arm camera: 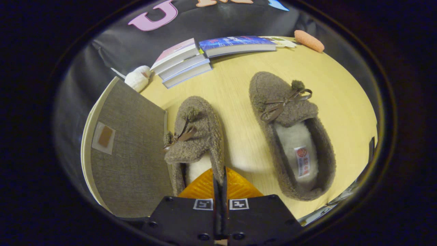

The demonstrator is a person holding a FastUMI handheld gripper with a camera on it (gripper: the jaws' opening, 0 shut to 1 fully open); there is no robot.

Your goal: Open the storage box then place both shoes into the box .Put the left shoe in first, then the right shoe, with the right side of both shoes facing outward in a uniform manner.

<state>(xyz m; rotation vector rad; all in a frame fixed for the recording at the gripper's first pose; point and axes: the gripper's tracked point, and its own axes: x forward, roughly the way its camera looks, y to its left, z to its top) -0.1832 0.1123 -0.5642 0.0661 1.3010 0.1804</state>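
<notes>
The gripper (219,177) has its fingers drawn nearly together, pinching the rim of the left shoe (196,133), which sits tilted just ahead of them at twelve o'clock. The right shoe (290,136) lies flat on the wooden table (232,75) at about two o'clock from the fingers, opening upward, well apart from the held one. The storage box (129,150), grey fabric with its lid shut, stands at ten o'clock, touching the left shoe's side. Stacked books (184,63) lie beyond.
</notes>
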